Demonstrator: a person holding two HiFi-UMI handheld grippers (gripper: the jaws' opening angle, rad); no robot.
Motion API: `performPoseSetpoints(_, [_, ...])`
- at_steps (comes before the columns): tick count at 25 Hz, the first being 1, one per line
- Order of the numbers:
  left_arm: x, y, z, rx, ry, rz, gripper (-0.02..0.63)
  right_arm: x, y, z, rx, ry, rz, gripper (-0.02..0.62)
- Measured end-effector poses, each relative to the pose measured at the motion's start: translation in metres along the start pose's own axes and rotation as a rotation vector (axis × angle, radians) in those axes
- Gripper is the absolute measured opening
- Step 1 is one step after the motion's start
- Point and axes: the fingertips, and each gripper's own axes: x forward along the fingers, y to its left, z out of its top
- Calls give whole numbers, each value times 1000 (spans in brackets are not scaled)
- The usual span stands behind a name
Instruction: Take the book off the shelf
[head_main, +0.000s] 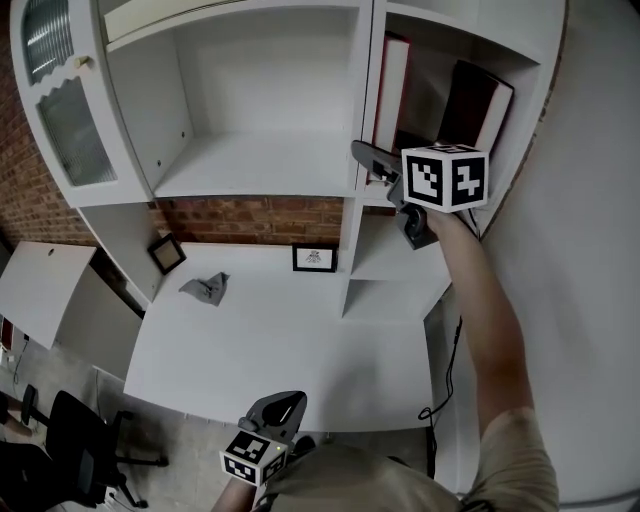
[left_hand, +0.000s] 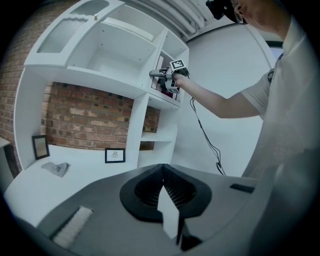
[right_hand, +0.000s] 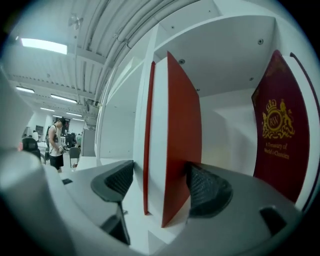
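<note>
- Head view: the white shelf unit (head_main: 262, 165) stands over a white desk (head_main: 290, 345). The red book (head_main: 393, 88) stands upright at the left side of the upper right compartment, against the divider. A maroon book (head_main: 478, 105) leans at that compartment's right side.
- Head view: the right gripper (head_main: 372, 160) is raised to that compartment and points at the red book. The left gripper (head_main: 280, 405) is held low, close to the person's body and off the desk edge.
- Head view: a grey cloth (head_main: 206, 288) and a framed picture (head_main: 314, 258) sit on the desk, well apart.
- Left gripper view: the left gripper's (left_hand: 162, 172) jaws are pressed together with nothing between them.
- Right gripper view: the right gripper's (right_hand: 160, 180) jaws stand wide apart with the red book (right_hand: 175, 130) between them, its page edge facing the camera. The left pad (right_hand: 117, 182) is clear of the cover. The right pad (right_hand: 207, 190) lies just beside the other cover, and contact cannot be confirmed. The book is not clamped.
- Right gripper view: the maroon book (right_hand: 280, 130) bears a gold crest.
</note>
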Motion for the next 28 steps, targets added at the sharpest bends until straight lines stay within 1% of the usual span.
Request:
performPoseSetpoints(3, [-4, 4, -2, -1, 3, -20, 2, -1, 1, 1, 6, -26, -23, 291])
performPoseSetpoints(6, [-6, 7, -4, 2, 9, -43, 2, -5, 1, 1, -16, -44, -68, 291])
performPoseSetpoints(9, [-10, 12, -6, 2, 15, -60, 2, -12, 2, -1, -36, -57, -108, 250])
performPoseSetpoints(10, [-12, 15, -7, 0, 16, -65, 2, -15, 3, -2, -33, -64, -114, 245])
performPoseSetpoints(19, [-23, 34, -20, -34, 33, -114, 2, -43, 23, -2, -1, -113, -118, 229])
performPoseSetpoints(24, [-27, 36, -20, -26, 26, -137, 2, -65, 35, -4, 8, -162, -122, 218])
performPoseSetpoints(28, [-29, 35, -18, -3, 27, -132, 2, -82, 41, -5, 34, -199, -107, 212])
